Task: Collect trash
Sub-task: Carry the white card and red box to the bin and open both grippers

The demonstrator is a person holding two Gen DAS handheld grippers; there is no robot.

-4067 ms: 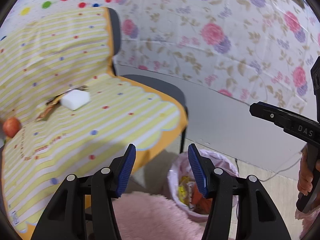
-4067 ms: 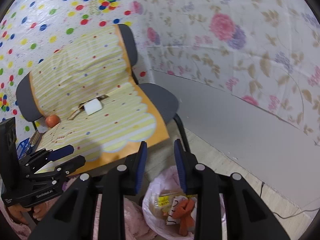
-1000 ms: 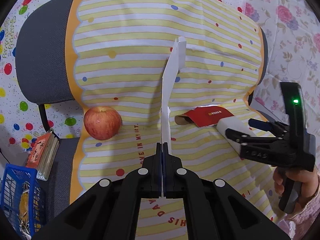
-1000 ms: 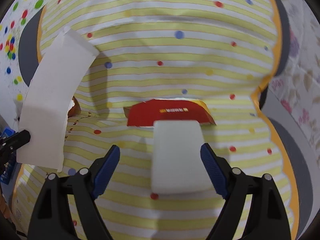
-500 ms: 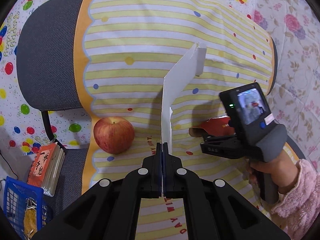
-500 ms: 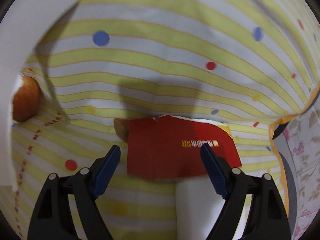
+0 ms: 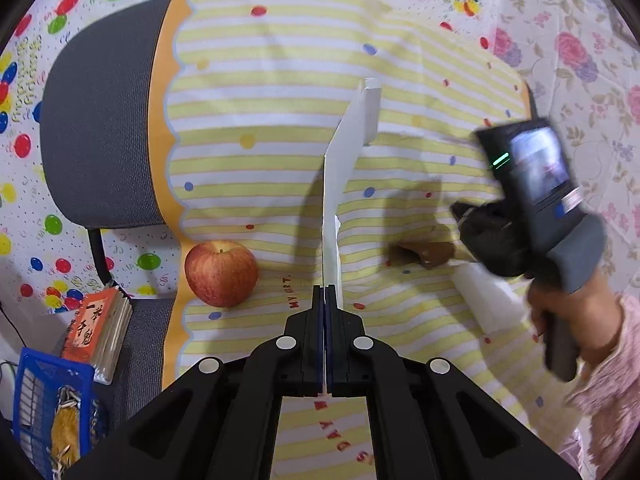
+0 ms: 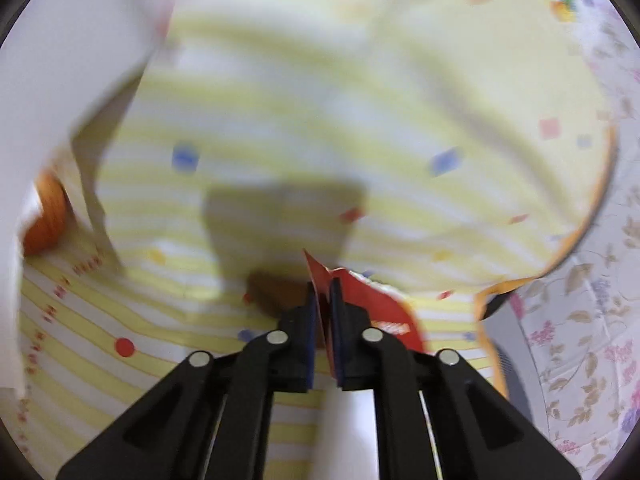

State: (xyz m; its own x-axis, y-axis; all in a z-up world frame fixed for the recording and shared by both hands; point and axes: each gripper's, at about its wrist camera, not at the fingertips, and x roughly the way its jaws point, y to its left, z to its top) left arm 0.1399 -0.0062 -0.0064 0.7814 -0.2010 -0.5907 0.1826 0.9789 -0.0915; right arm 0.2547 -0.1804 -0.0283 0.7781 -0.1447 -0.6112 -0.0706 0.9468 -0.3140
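Note:
My left gripper (image 7: pixel 325 300) is shut on a white sheet of card (image 7: pixel 340 168) and holds it upright, edge-on, above the chair seat. The same white card fills the left side of the right wrist view (image 8: pixel 60 92). My right gripper (image 8: pixel 323 300) is shut on a red cardboard wrapper (image 8: pixel 380 308) lying on the striped cloth; the view is blurred. In the left wrist view the right gripper (image 7: pixel 472 224) sits low at the right over the wrapper's brown end (image 7: pixel 424 254).
A red apple (image 7: pixel 221 273) lies on the yellow striped cloth (image 7: pixel 260 152) left of the card. A white block (image 7: pixel 486 300) lies under the right gripper. Beside the chair are a small book (image 7: pixel 96 330) and a blue basket (image 7: pixel 44 408).
My right gripper has moved down onto the red wrapper and shut on it. My left gripper still holds the white card, which has barely moved.

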